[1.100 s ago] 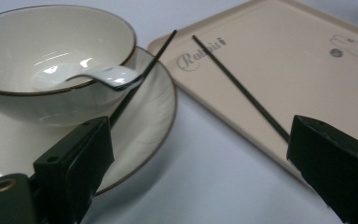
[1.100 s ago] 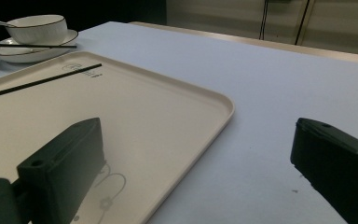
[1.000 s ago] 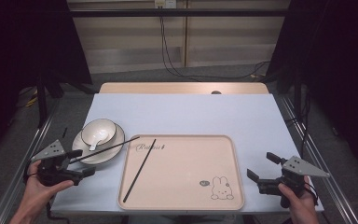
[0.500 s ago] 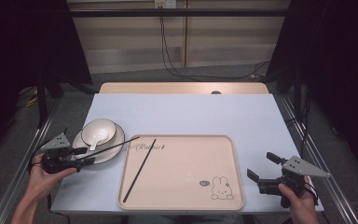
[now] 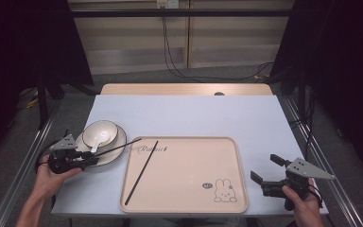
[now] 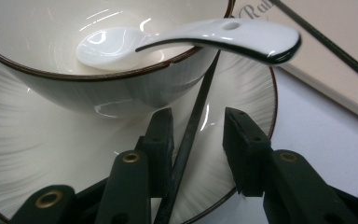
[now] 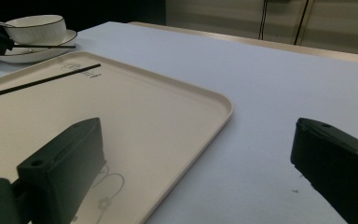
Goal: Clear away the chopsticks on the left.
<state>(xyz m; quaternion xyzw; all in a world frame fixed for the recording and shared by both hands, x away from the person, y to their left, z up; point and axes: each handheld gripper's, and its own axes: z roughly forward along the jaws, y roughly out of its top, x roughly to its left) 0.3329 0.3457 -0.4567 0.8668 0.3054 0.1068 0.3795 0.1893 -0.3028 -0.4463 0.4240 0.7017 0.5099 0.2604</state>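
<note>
A white bowl (image 5: pixel 100 133) with a white spoon (image 5: pixel 98 140) in it stands on a white plate (image 5: pixel 121 137) at the table's left. One black chopstick (image 5: pixel 118 146) lies across the plate's front rim onto the beige tray (image 5: pixel 184 175); a second chopstick (image 5: pixel 142 171) lies on the tray. My left gripper (image 5: pixel 87 160) reaches over the plate. In the left gripper view its jaws have just been closing around the chopstick (image 6: pixel 200 98), which lies between them against one jaw, the other still apart. My right gripper (image 5: pixel 264 168) hovers open beside the tray's right edge with nothing between its jaws.
The tray (image 7: pixel 144 116) has a raised rim and a rabbit print (image 5: pixel 224 190) near its front right corner. Bare pale blue table (image 5: pixel 194 113) stretches behind the tray. A wooden strip (image 5: pixel 184 89) and hanging cables (image 5: pixel 170 56) lie beyond the far edge.
My left gripper has moved in over the plate's near rim and its jaws have narrowed around the chopstick there. The right gripper has stayed in place.
</note>
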